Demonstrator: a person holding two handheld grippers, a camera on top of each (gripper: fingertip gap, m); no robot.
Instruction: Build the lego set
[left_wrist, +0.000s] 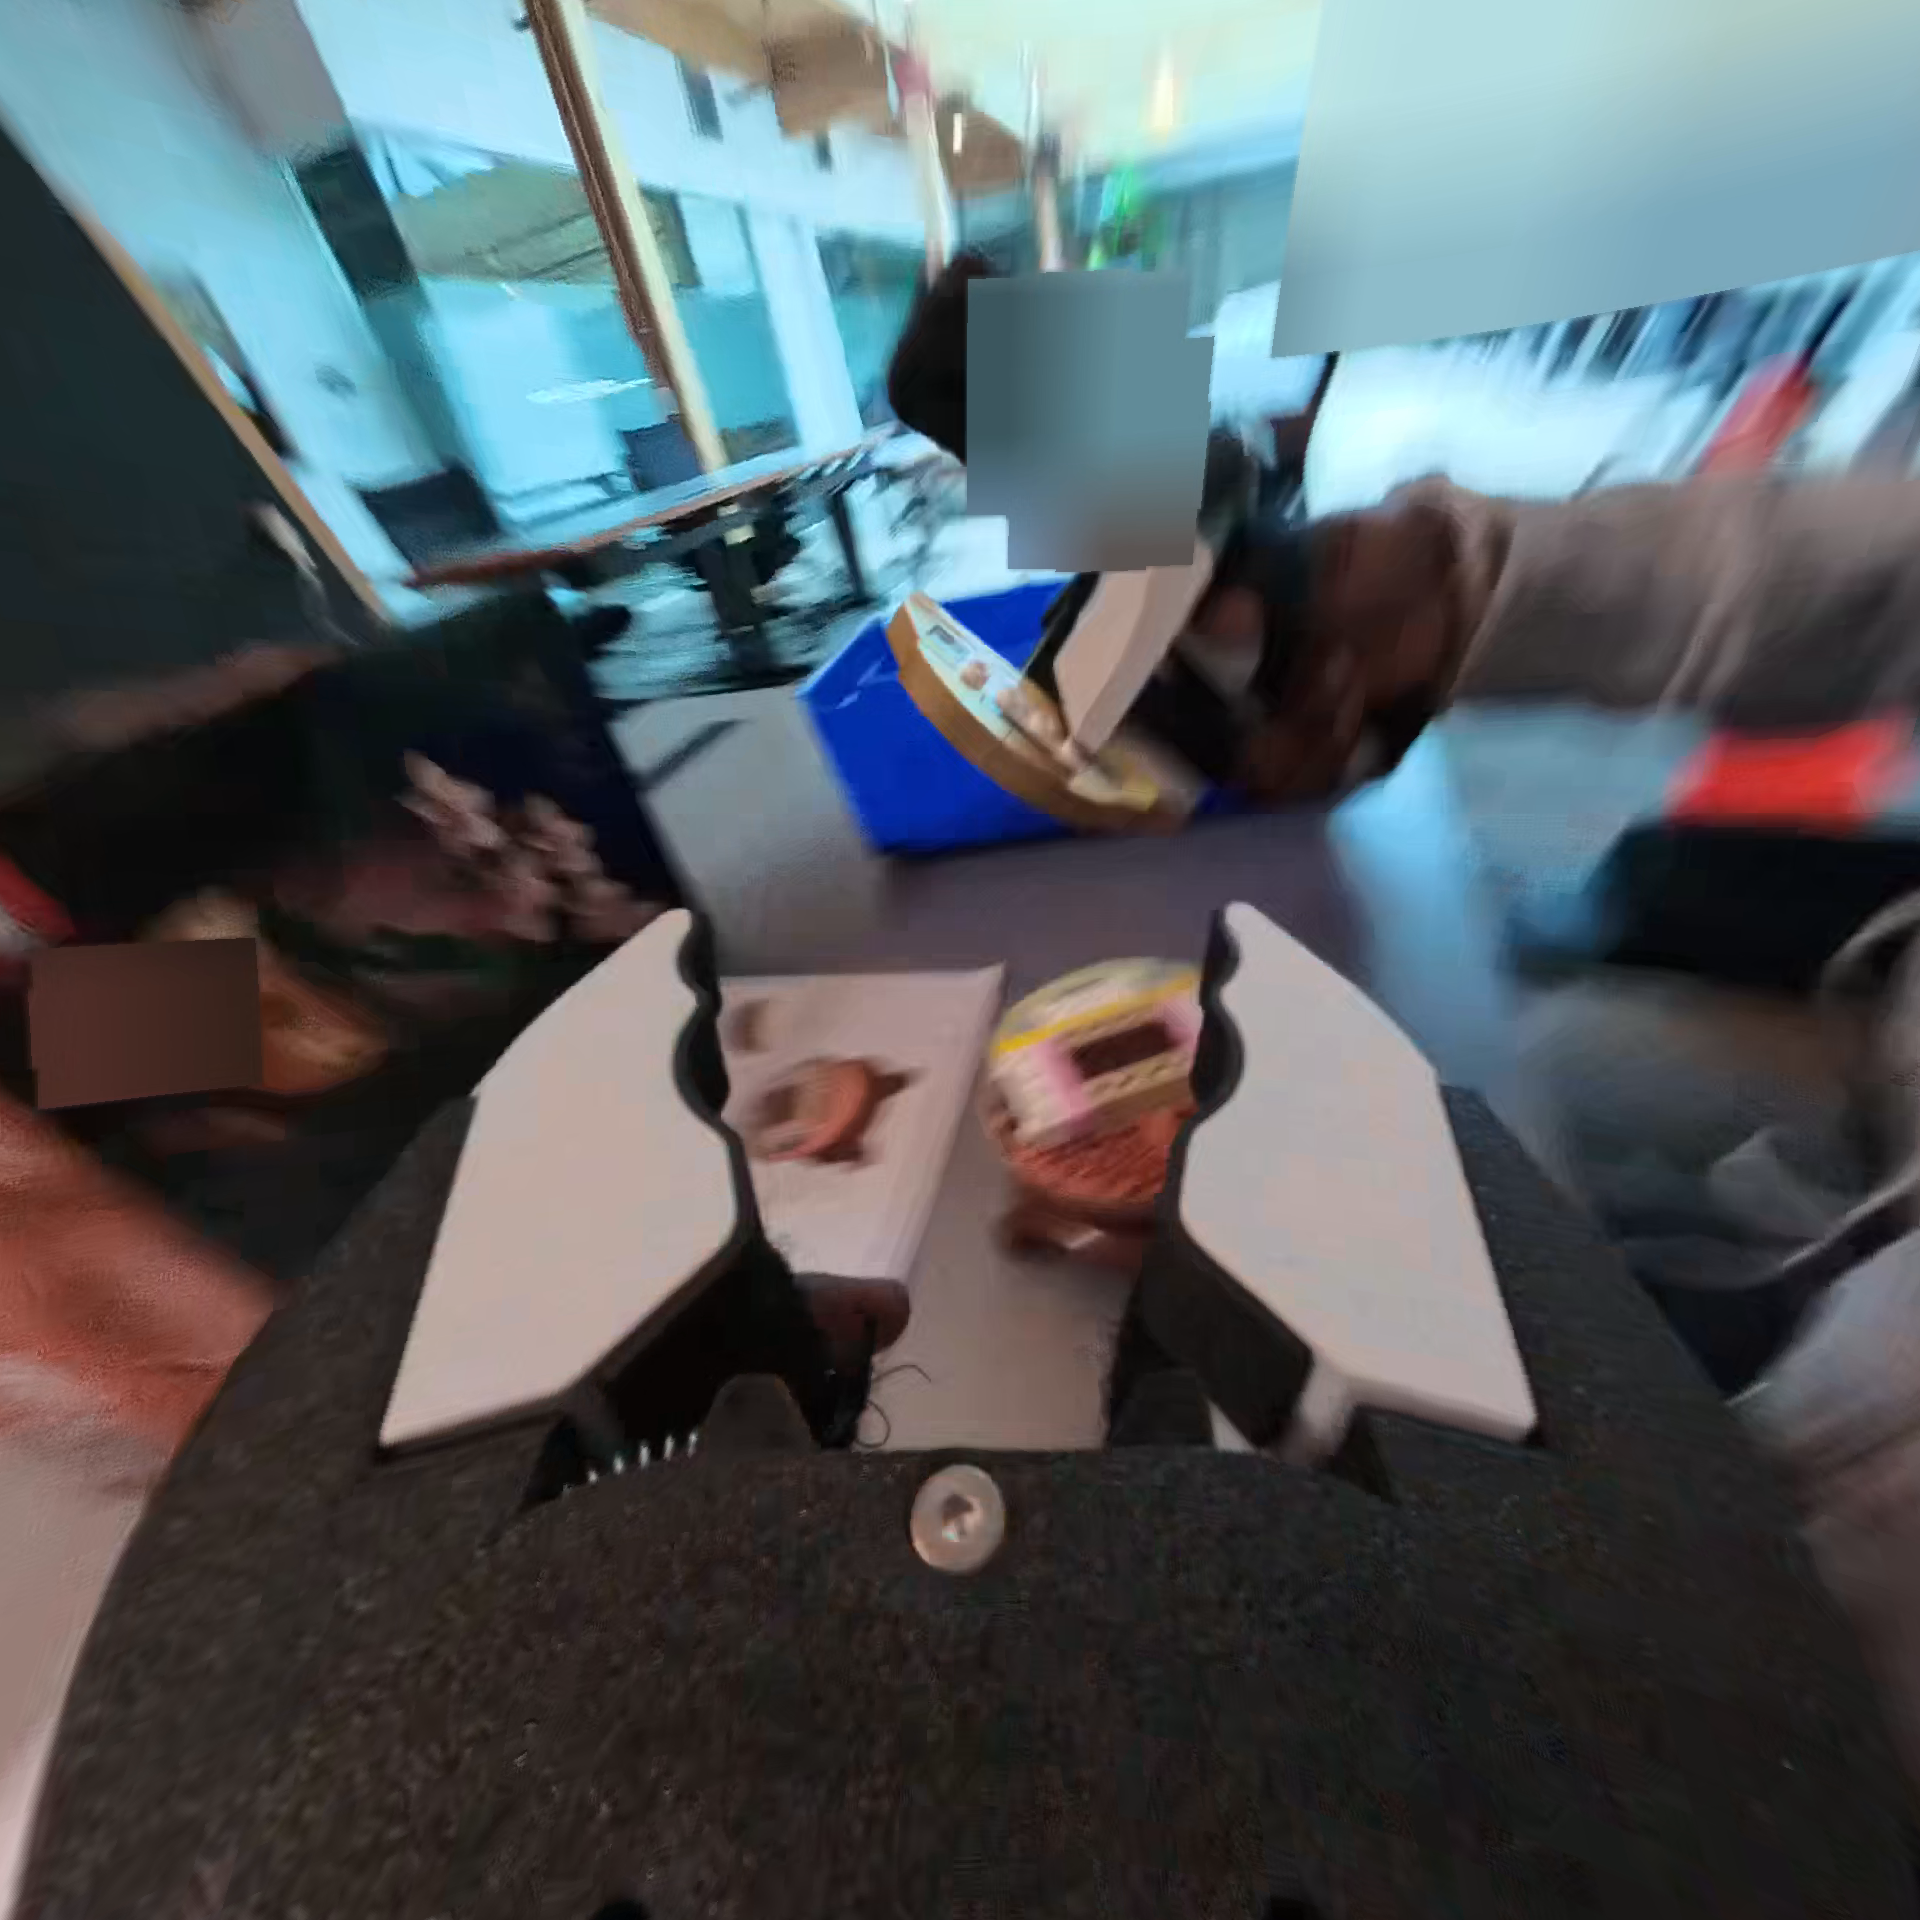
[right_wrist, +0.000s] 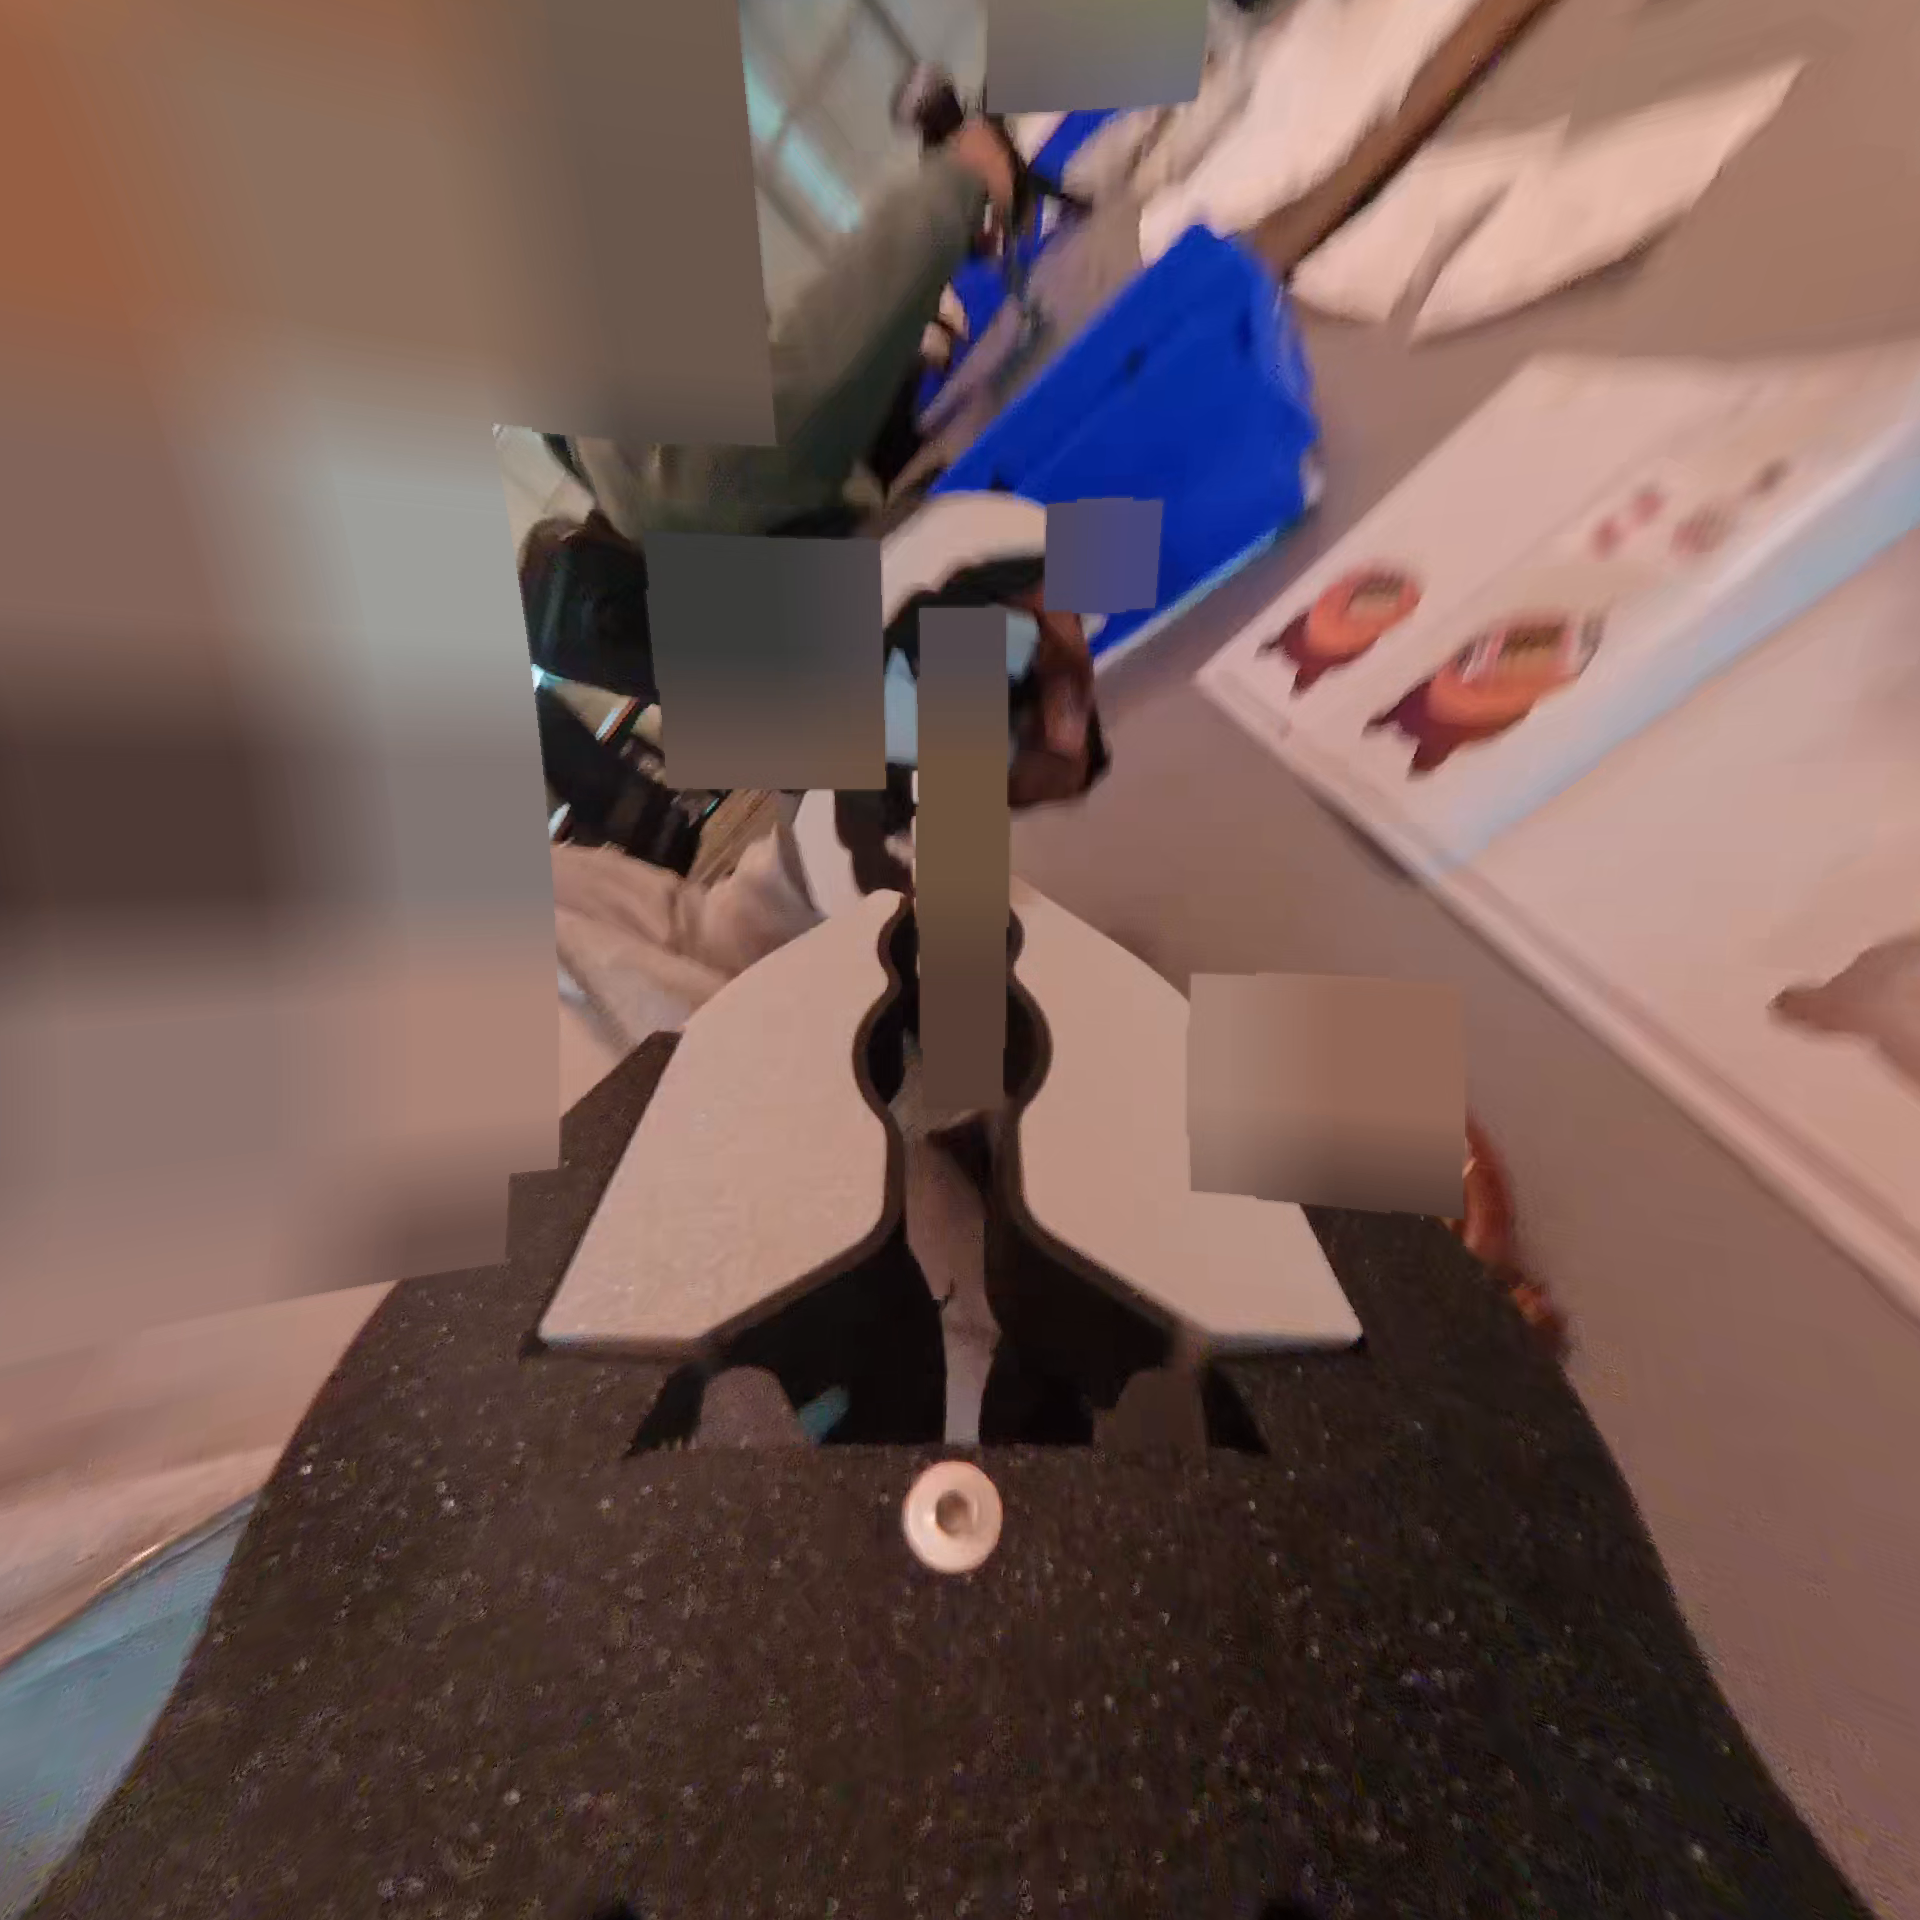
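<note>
Blur smeared both views. We saw the left gripper (left_wrist: 956, 935) with fingers wide apart above a booklet (left_wrist: 852, 1091) and round lego model (left_wrist: 1101, 1081) on the tabletop (left_wrist: 997, 894). The right gripper (left_wrist: 1081, 727) pinched a round tan lego plate (left_wrist: 997, 717) by a blue bin (left_wrist: 914, 748).

The booklet (left_wrist: 842, 1101) lies left of the lego model (left_wrist: 1101, 1091), bin (left_wrist: 914, 748) behind.
</note>
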